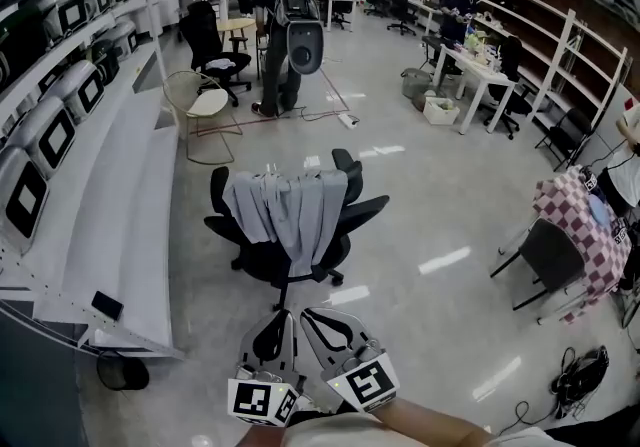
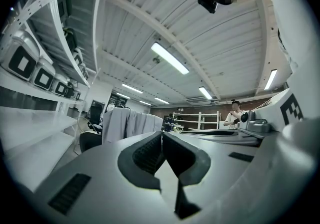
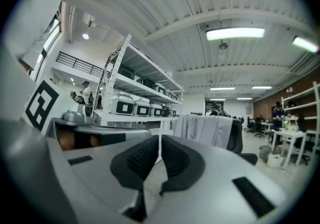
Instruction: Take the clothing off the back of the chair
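A grey garment [image 1: 290, 210] hangs over the back of a black office chair [image 1: 285, 260] in the middle of the floor. My two grippers are side by side at the bottom of the head view, a short way in front of the chair and touching nothing. The left gripper [image 1: 283, 315] is shut with nothing in it, and so is the right gripper [image 1: 306, 315]. In the left gripper view the shut left gripper [image 2: 162, 134] points level, with the garment [image 2: 130, 124] ahead to its left. In the right gripper view the right gripper [image 3: 160, 138] is shut, with the garment [image 3: 207, 129] ahead to its right.
White shelving [image 1: 110, 225] with several boxed machines runs along the left. A wire-frame chair [image 1: 200, 100] and a person with a backpack [image 1: 285, 45] stand beyond the chair. At the right are a checkered cloth [image 1: 580, 225] on a stand, a black chair [image 1: 550, 255] and desks [image 1: 470, 70].
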A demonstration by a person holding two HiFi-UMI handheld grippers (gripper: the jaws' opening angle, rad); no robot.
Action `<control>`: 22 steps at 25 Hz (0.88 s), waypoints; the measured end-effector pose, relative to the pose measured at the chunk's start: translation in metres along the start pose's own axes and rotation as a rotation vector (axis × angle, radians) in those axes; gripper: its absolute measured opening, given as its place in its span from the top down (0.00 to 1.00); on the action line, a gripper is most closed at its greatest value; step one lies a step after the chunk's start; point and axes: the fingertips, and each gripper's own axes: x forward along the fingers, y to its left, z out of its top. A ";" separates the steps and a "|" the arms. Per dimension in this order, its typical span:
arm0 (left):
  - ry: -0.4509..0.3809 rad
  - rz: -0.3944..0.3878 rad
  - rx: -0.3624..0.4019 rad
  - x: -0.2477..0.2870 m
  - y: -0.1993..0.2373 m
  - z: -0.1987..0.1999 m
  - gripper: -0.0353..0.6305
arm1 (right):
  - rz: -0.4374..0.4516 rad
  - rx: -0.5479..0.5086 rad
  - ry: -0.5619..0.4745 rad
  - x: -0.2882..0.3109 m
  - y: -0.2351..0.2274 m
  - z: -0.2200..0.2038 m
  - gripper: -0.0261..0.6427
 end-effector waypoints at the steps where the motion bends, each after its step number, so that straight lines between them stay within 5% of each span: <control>1: -0.003 -0.005 0.000 0.001 0.001 0.001 0.93 | -0.005 0.000 -0.001 0.001 0.000 0.001 0.93; 22: 0.000 0.051 0.022 0.049 0.006 -0.003 0.93 | 0.023 0.039 -0.034 0.023 -0.052 -0.002 0.93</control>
